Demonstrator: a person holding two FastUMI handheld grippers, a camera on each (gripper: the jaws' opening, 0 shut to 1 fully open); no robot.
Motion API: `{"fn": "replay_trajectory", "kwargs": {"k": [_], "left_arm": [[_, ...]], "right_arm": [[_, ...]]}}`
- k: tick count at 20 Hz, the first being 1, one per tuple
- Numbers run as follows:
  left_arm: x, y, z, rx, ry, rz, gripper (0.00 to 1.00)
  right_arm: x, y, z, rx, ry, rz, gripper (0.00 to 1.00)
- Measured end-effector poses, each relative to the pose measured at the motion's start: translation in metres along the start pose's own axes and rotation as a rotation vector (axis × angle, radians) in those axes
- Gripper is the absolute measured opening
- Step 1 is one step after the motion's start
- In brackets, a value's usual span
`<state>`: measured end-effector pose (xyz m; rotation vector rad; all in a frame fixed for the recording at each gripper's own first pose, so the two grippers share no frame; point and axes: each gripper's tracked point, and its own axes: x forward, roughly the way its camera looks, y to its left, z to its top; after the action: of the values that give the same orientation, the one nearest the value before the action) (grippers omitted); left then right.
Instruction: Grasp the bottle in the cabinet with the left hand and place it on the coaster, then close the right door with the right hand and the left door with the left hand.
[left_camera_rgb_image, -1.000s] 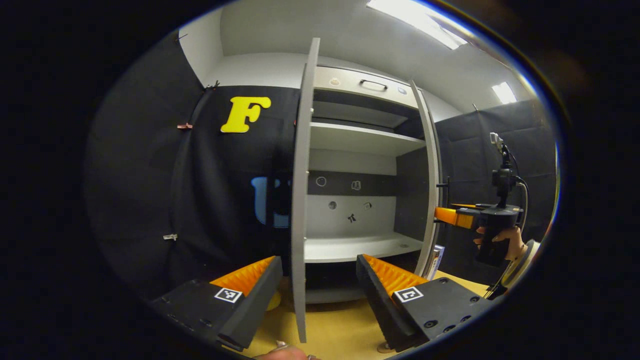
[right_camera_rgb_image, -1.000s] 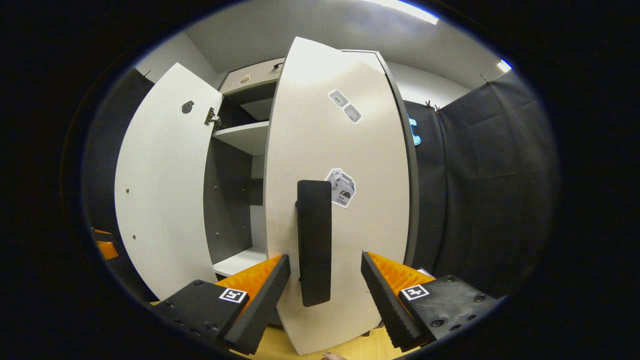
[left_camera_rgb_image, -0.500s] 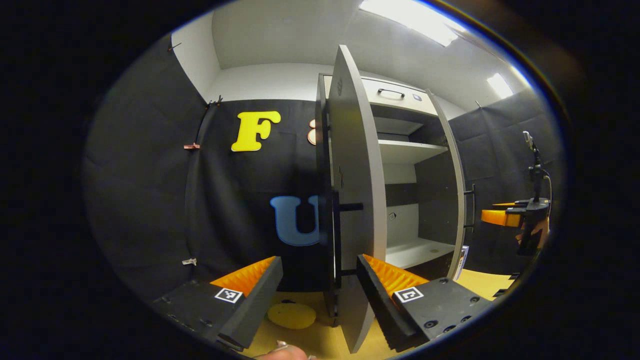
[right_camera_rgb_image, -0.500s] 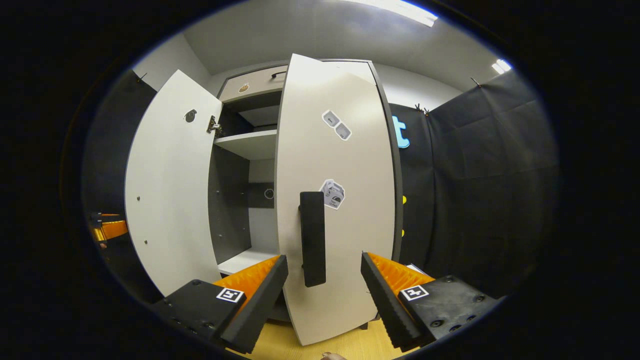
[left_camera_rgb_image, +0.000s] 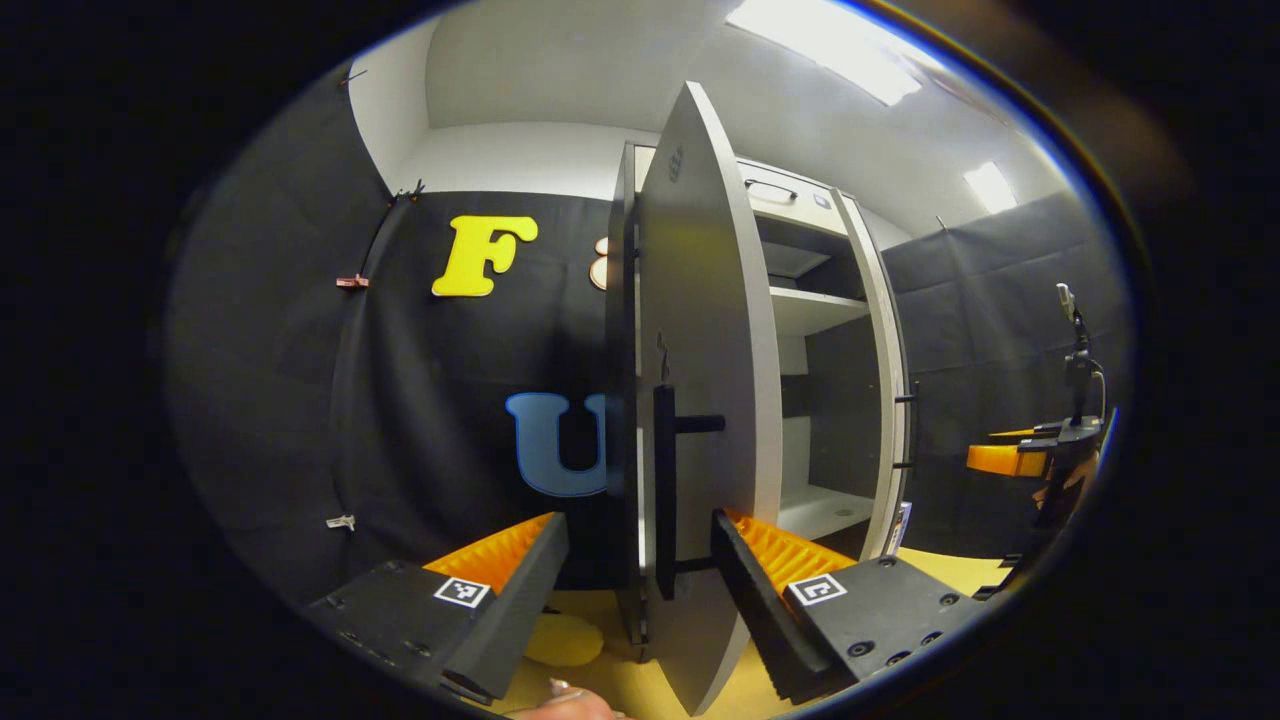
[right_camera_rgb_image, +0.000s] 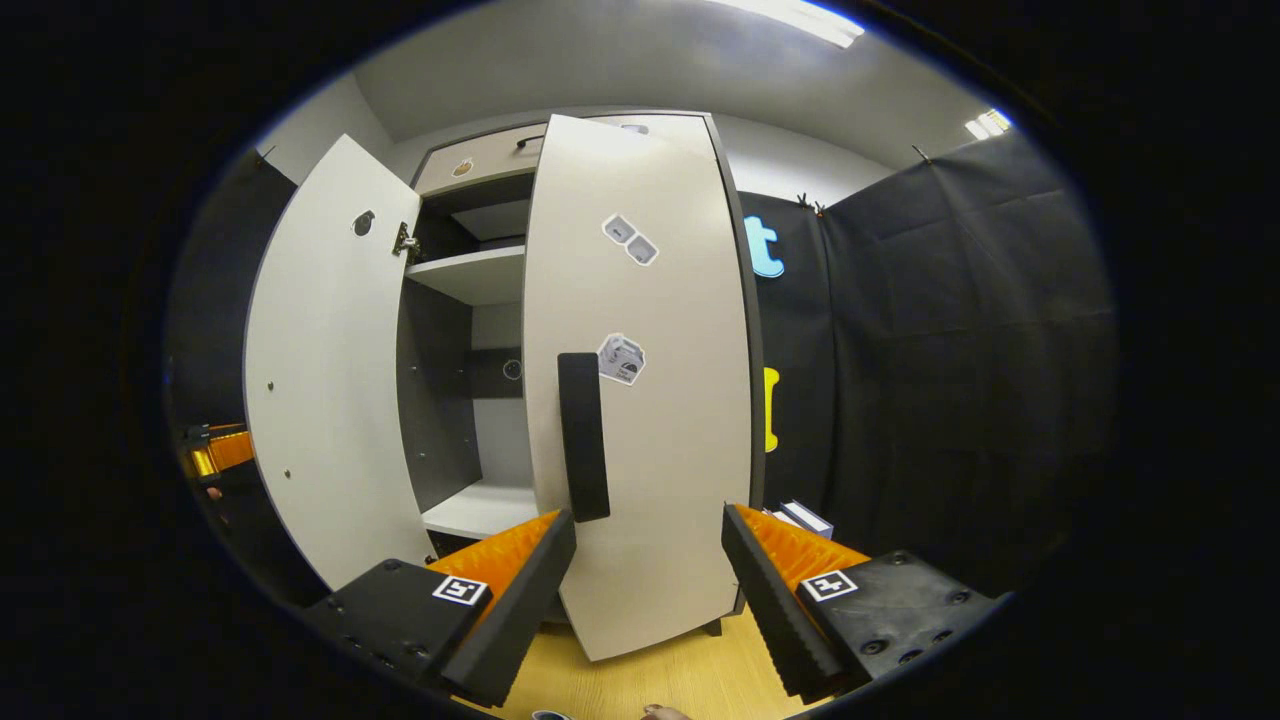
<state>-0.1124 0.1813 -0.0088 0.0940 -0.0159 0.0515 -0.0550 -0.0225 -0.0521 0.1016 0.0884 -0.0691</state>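
In the left gripper view the cabinet's left door (left_camera_rgb_image: 715, 400) stands ajar, almost edge-on. Its black handle (left_camera_rgb_image: 664, 490) lines up in the gap just ahead of my open left gripper (left_camera_rgb_image: 635, 540). A yellow coaster (left_camera_rgb_image: 565, 640) lies on the wooden table, partly behind my left finger. In the right gripper view the right door (right_camera_rgb_image: 660, 420) is partly swung in, and its black handle (right_camera_rgb_image: 583, 435) sits above and left of my open right gripper (right_camera_rgb_image: 650, 540), apart from it. The left door (right_camera_rgb_image: 320, 380) hangs open there. The cabinet shelves (right_camera_rgb_image: 470, 275) look bare.
The wooden table (right_camera_rgb_image: 650, 680) runs under the cabinet. A small box (right_camera_rgb_image: 800, 518) lies right of the cabinet foot. A hand holds the right gripper (left_camera_rgb_image: 1010, 458) at the far right of the left gripper view. The left gripper (right_camera_rgb_image: 215, 450) peeks out beyond the left door.
My left gripper has come round to the left door's outer side, bringing its handle between the fingers. My right gripper has drawn back from the right door's handle, which now sits farther off and leftward.
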Motion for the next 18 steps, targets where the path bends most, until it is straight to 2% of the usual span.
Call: {"fn": "replay_trajectory", "kwargs": {"k": [6, 10, 14, 18], "left_arm": [[0.019, -0.049, -0.003, -0.040, 0.002, -0.063, 0.93], [0.035, -0.078, -0.004, -0.037, -0.005, -0.039, 0.93], [0.060, -0.118, -0.013, -0.060, 0.003, -0.061, 0.93], [0.073, -0.150, -0.019, 0.002, 0.029, -0.065, 0.93]], "right_arm": [[0.013, -0.002, 0.006, -0.019, -0.024, 0.049, 0.97], [0.034, -0.012, 0.012, -0.055, -0.037, 0.089, 0.97], [0.052, -0.022, 0.019, -0.045, -0.042, 0.136, 0.98], [0.059, -0.038, 0.020, -0.037, -0.043, 0.141, 0.97]]}}
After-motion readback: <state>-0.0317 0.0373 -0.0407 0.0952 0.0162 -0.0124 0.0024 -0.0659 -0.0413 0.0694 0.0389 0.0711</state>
